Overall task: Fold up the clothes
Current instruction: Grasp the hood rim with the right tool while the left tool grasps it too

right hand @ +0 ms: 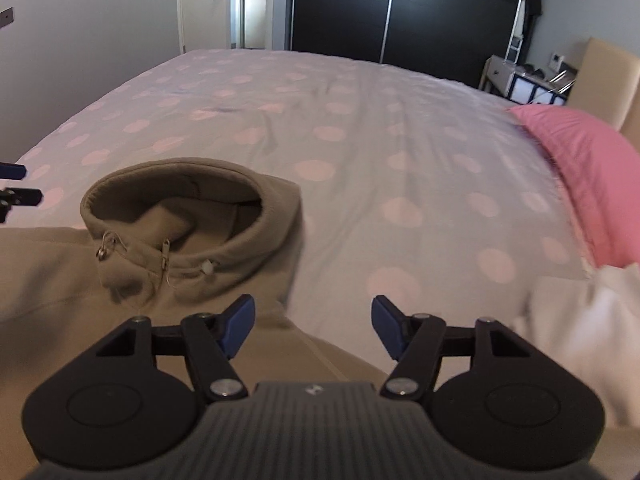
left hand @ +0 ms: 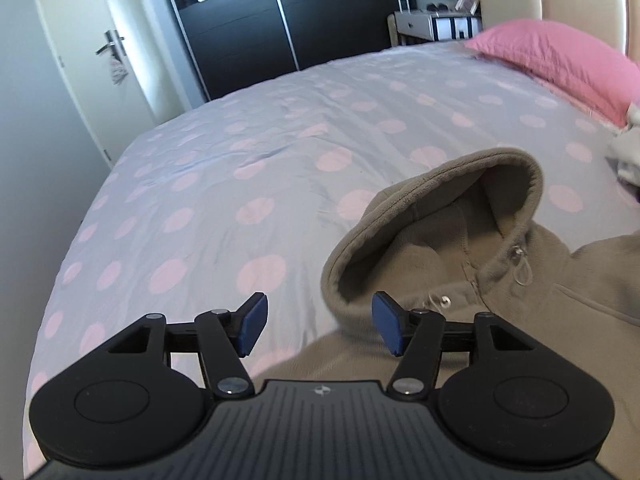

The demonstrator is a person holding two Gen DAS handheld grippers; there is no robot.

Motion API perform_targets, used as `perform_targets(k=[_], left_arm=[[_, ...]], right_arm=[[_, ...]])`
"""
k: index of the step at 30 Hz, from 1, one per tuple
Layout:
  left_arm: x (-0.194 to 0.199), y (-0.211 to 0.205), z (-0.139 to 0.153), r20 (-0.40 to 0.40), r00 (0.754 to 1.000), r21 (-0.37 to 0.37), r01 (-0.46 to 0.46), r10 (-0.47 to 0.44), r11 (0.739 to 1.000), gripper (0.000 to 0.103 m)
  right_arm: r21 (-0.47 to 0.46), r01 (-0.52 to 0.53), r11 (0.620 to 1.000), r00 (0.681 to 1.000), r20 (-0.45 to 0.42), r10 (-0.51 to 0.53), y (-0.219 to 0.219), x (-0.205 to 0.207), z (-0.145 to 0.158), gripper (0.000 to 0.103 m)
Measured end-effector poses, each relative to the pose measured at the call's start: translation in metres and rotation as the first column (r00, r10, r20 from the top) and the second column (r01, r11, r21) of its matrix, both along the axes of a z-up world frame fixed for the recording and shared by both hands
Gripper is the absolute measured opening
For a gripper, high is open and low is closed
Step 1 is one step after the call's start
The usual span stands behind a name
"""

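Lying under both gaping grippers, left gripper [left hand: 320, 326] and right gripper [right hand: 313, 326]: hoodie [left hand: 460, 240].

Black linkage arms, silver screws, ribbed grey housing, blue-padded fingers [left hand: 253, 322] on both grippers.

Soft, even daylight fills both views, with window glare reflected in the glossy black sliding wardrobe doors [left hand: 280, 12] at the top of the frame. Fisheye distortion bows the polka-dot grey bedspread [right hand: 360, 152] and darkens the corners. The crumpled white cloth [right hand: 580, 320] at the right wrist view's lower right is smeared by blur.
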State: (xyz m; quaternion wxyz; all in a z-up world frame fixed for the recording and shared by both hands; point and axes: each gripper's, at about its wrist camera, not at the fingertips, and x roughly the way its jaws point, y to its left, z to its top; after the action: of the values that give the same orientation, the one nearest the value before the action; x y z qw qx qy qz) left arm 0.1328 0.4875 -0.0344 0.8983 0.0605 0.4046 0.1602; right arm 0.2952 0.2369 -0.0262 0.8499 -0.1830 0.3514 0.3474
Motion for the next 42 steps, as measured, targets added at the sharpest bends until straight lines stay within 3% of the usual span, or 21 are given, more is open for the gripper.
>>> perform_targets(k=[9, 12, 13, 14, 15, 17, 21, 23, 25, 26, 28, 33, 36, 38, 39, 41, 42], left_arm=[[0.074, 0.012, -0.05, -0.12, 0.992, 0.035, 0.05, -0.045, 0.998, 0.055], [0.091, 0.016, -0.066, -0.167, 0.985, 0.039, 0.043, -0.036, 0.998, 0.042], [0.096, 0.017, -0.07, -0.179, 0.984, 0.038, 0.035, -0.028, 0.999, 0.029], [0.1, 0.019, -0.072, -0.185, 0.983, 0.046, 0.024, -0.015, 0.999, 0.019], [0.104, 0.02, -0.073, -0.19, 0.982, 0.054, 0.012, -0.002, 0.998, 0.017], [0.112, 0.024, -0.075, -0.197, 0.98, 0.07, -0.009, 0.022, 0.998, 0.01], [0.123, 0.033, -0.038, -0.034, 0.997, 0.096, -0.059, 0.062, 0.994, 0.008], [0.119, 0.031, -0.008, 0.128, 0.989, 0.102, -0.083, 0.07, 0.991, 0.008], [0.112, 0.025, 0.005, 0.21, 0.977, 0.118, -0.056, 0.03, 0.991, 0.008], [0.109, 0.022, 0.009, 0.238, 0.971, 0.129, -0.042, 0.01, 0.991, 0.008], [0.113, 0.017, -0.008, 0.142, 0.989, 0.182, 0.013, -0.039, 0.983, 0.008], [0.099, 0.001, -0.057, 0.022, 0.987, 0.137, 0.152, -0.156, 0.979, 0.013], [0.097, -0.001, -0.068, 0.011, 0.994, 0.108, 0.108, -0.11, 0.988, 0.021], [0.095, -0.003, -0.075, 0.003, 0.997, 0.089, 0.078, -0.079, 0.993, 0.065], [0.094, -0.003, -0.079, -0.002, 0.998, 0.072, 0.061, -0.061, 0.996, 0.071], [0.095, 0.012, -0.084, -0.023, 1.0, -0.057, -0.001, 0.0, 0.998, 0.066], [0.096, 0.02, -0.087, -0.039, 0.999, -0.129, -0.033, 0.029, 0.991, 0.066]], right_arm=[[-0.091, -0.062, 0.994, 0.997, 0.043, 0.067, 0.097, 0.048, -0.024, 0.068], [-0.13, -0.064, 0.989, 0.996, 0.057, 0.071, 0.121, 0.063, -0.035, 0.068], [-0.141, -0.064, 0.988, 0.996, 0.051, 0.071, 0.127, 0.067, -0.039, 0.066], [-0.152, -0.064, 0.986, 0.996, 0.046, 0.071, 0.133, 0.071, -0.044, 0.059], [-0.162, -0.064, 0.985, 0.997, 0.04, 0.071, 0.138, 0.074, -0.048, 0.051], [-0.19, -0.066, 0.98, 0.997, 0.03, 0.073, 0.145, 0.079, -0.054, 0.02], [-0.183, -0.057, 0.981, 0.993, 0.088, 0.074, 0.147, 0.083, -0.048, 0.013], [-0.123, -0.024, 0.992, 0.985, 0.168, 0.044, 0.141, 0.081, -0.033, 0.012], [-0.074, -0.007, 0.997, 0.977, 0.213, 0.022, 0.132, 0.076, -0.025, 0.013], [-0.057, -0.003, 0.998, 0.974, 0.228, 0.016, 0.128, 0.074, -0.022, 0.013], [-0.086, -0.01, 0.996, 0.973, 0.229, 0.029, 0.124, 0.072, -0.029, 0.013], [-0.252, 0.034, 0.967, 0.993, 0.117, -0.004, 0.113, 0.081, -0.084, 0.012], [-0.239, 0.04, 0.97, 0.998, 0.062, -0.026, 0.102, 0.085, -0.1, 0.012], [-0.214, 0.035, 0.976, 0.999, 0.036, -0.028, 0.095, 0.087, -0.105, 0.015], [-0.201, 0.023, 0.979, 0.999, 0.042, -0.014, 0.096, 0.086, -0.103, 0.02], [-0.171, -0.001, 0.985, 0.999, 0.046, 0.009, 0.096, 0.087, -0.098, 0.053], [-0.142, -0.008, 0.99, 1.0, 0.018, 0.011, 0.097, 0.09, -0.097, 0.053]])
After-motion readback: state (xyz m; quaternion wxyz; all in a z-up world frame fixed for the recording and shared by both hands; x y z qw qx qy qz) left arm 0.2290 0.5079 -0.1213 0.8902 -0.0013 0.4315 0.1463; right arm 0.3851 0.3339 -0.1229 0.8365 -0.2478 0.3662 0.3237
